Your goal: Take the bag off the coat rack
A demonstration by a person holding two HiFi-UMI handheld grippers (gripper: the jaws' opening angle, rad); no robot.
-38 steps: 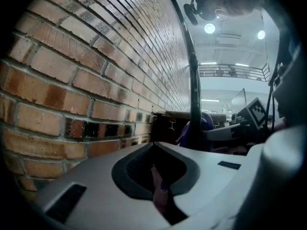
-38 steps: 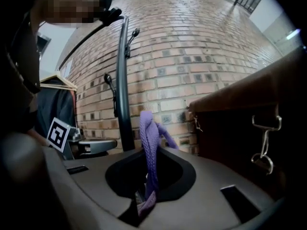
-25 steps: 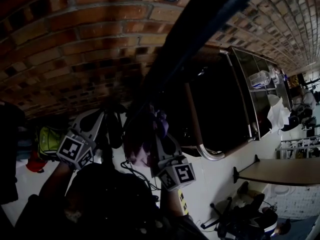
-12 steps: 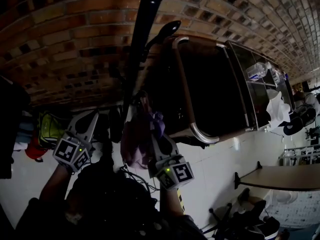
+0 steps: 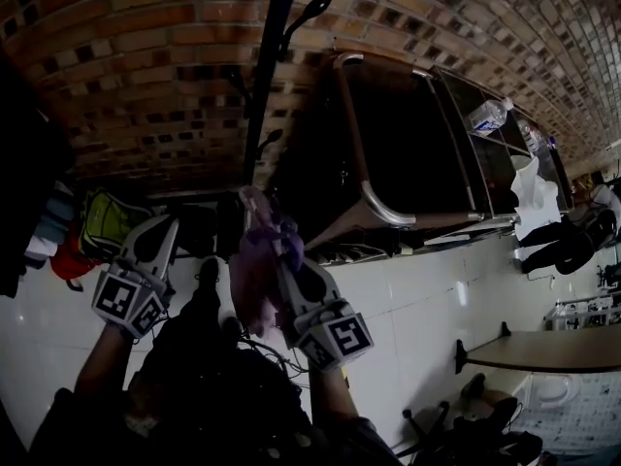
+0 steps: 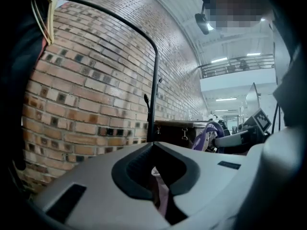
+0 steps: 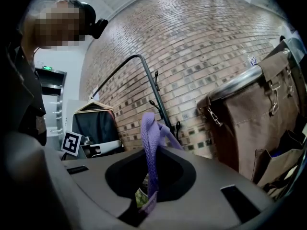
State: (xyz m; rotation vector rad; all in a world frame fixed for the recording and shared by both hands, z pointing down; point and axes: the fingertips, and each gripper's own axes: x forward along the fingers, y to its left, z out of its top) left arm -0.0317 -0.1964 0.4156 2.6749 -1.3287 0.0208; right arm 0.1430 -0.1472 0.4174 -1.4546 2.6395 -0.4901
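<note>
A purple bag (image 5: pixel 254 278) hangs bunched between my two grippers, below the black coat rack pole (image 5: pixel 269 66) and its hooks (image 5: pixel 312 13). My right gripper (image 5: pixel 278 250) is shut on the bag's purple strap (image 7: pixel 149 143), which loops up out of the jaws (image 7: pixel 146 202). The pole (image 7: pixel 160 104) stands behind the strap, clear of it. My left gripper (image 5: pixel 167 229) is to the left of the bag. Its jaws (image 6: pixel 158 186) are shut on a thin pink strip (image 6: pixel 161 194). I cannot tell what the strip belongs to.
A dark canvas cart with a metal rim (image 5: pixel 361 163) stands right of the rack, brown in the right gripper view (image 7: pixel 254 123). A brick wall (image 5: pixel 146 76) is behind. A yellow-green bag (image 5: pixel 107 223) lies left. A water bottle (image 5: pixel 485 116) and a table (image 5: pixel 543 348) are right.
The head view has swung, so the pole now stands upright at top centre. Both grippers and the purple bag sit slightly lower and to the left. Both grips are unchanged.
</note>
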